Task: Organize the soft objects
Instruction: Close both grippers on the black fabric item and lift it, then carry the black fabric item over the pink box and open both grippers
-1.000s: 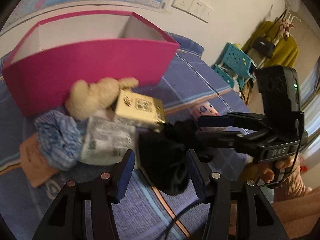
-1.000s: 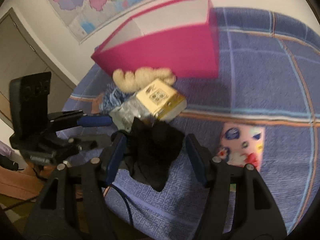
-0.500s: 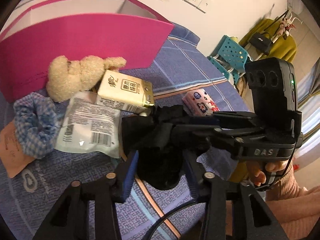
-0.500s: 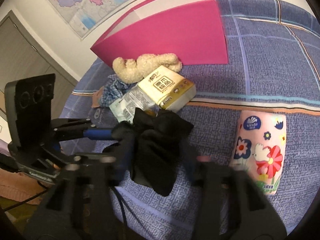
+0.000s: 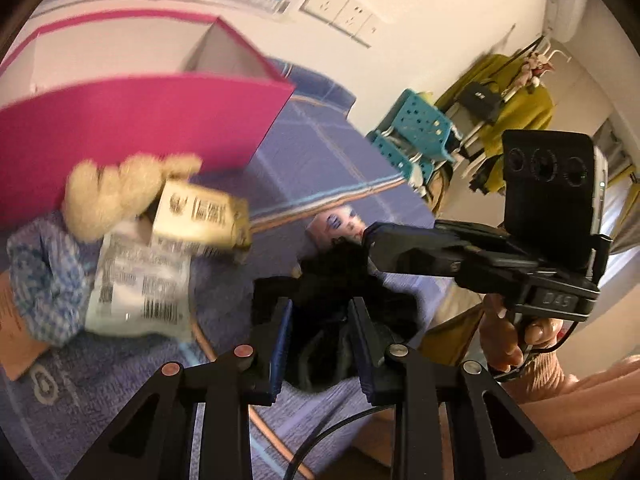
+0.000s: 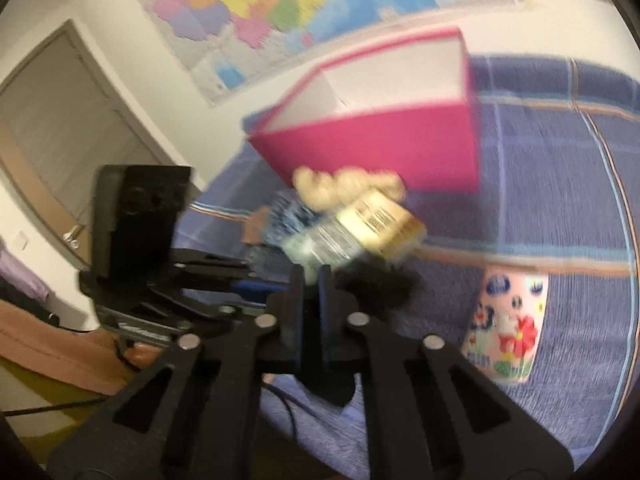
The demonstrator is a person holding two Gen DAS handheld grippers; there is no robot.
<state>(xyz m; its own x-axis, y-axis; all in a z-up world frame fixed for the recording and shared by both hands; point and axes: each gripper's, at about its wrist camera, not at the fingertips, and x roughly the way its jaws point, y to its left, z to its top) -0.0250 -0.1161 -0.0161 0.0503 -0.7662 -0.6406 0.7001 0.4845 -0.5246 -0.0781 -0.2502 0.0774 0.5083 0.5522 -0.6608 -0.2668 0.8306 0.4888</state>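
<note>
While crumpled, black cloth [image 5: 320, 320] w/ fuzzy plush [image 5: 116, 196].

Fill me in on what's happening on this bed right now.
A person is working with a hand-held gripper in each hand, both on the same black cloth. The left hand-held gripper has just been closing on it and pinches one part. The right hand-held gripper has closed on another part. The pink box stands open behind a plush toy, tissue packs and a blue checked cloth.
</note>
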